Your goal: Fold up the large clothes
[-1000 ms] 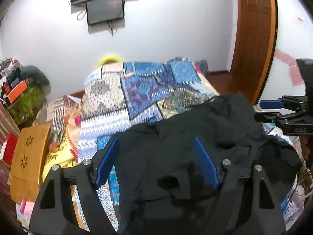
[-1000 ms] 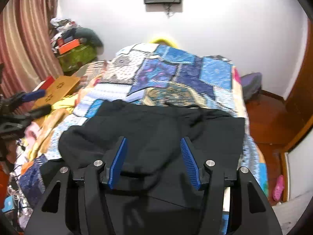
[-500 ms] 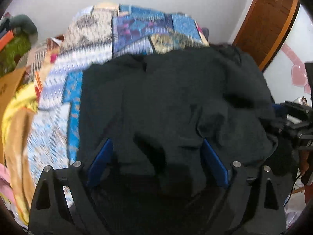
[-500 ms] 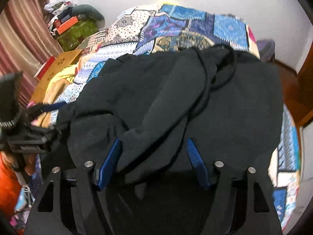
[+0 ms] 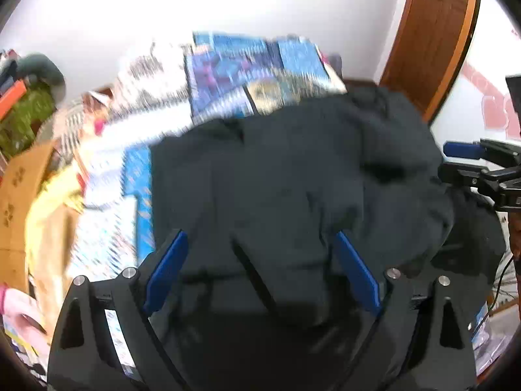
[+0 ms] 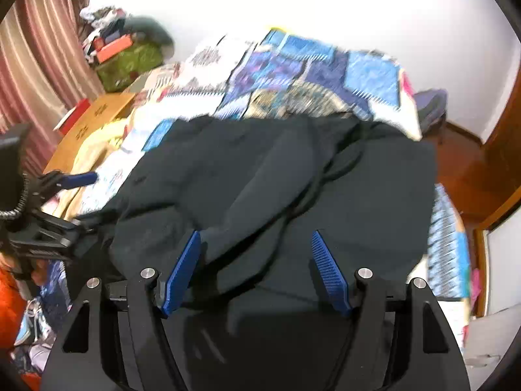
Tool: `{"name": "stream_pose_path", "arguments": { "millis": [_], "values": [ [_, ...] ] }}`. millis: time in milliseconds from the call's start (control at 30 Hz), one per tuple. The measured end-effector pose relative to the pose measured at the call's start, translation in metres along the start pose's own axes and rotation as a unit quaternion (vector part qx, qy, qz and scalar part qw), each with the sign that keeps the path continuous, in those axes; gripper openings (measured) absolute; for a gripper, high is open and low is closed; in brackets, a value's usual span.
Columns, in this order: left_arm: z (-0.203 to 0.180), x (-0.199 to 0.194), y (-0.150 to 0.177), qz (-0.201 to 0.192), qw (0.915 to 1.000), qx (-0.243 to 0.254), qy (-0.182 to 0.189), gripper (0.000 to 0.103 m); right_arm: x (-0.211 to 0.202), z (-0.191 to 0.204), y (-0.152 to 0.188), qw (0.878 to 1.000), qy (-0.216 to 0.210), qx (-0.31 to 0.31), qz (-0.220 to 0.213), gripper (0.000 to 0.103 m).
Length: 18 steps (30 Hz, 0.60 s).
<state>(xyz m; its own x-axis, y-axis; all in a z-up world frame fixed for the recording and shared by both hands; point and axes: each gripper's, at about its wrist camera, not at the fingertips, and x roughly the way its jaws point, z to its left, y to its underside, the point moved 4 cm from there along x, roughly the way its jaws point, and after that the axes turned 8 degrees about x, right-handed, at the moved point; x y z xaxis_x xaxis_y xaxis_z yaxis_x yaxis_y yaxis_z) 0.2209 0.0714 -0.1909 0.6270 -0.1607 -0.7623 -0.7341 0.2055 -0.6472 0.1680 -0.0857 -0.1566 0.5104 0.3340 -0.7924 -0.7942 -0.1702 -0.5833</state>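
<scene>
A black garment [image 5: 293, 176] lay rumpled across the near half of a bed covered by a patchwork quilt [image 5: 234, 75]. The left gripper [image 5: 260, 257] hung over its near edge with its blue fingers [image 5: 166, 270] spread wide, holding nothing. The right gripper [image 6: 257, 260] hung beside it, likewise spread, over a fold of the cloth. A wooden door [image 5: 429, 32] stood at the right.

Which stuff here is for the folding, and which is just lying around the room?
For the folding:
- black garment
- left gripper, open
- right gripper, open
- patchwork bedspread under the garment

Just lying around:
- wooden door
- striped curtain
- green bag
- wooden board
</scene>
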Motion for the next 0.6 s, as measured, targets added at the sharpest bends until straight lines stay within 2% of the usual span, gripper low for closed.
{"name": "stream_pose_path", "arguments": {
  "millis": [200, 267, 333, 433, 500, 600],
  "values": [
    [0.052, -0.037, -0.030, -0.065, 0.9951, -0.056, -0.048, 0.092, -0.030, -0.036, -0.020, 0.997, 0.017, 0.050, -0.050, 0.067],
    [0.077, -0.035, -0.033, -0.066, 0.9919, -0.088, -0.063, 0.092, -0.037, -0.051, -0.024, 0.995, 0.022, 0.072, -0.061, 0.067],
    [0.094, -0.029, -0.031, -0.060, 0.9896, -0.114, -0.064, 0.092, -0.040, -0.066, -0.025, 0.993, 0.032, 0.091, -0.067, 0.067],
    [0.121, -0.006, -0.021, -0.037, 0.9842, -0.170, -0.031, 0.092, -0.040, -0.092, -0.024, 0.989, 0.049, 0.122, -0.065, 0.067],
    [0.136, 0.019, -0.007, -0.009, 0.9748, -0.223, 0.010, 0.092, -0.036, -0.110, -0.022, 0.987, 0.058, 0.142, -0.056, 0.067],
    [0.145, 0.049, 0.012, 0.020, 0.9598, -0.273, 0.062, 0.092, -0.026, -0.135, -0.015, 0.981, 0.055, 0.183, -0.035, 0.067]
  ]
}}
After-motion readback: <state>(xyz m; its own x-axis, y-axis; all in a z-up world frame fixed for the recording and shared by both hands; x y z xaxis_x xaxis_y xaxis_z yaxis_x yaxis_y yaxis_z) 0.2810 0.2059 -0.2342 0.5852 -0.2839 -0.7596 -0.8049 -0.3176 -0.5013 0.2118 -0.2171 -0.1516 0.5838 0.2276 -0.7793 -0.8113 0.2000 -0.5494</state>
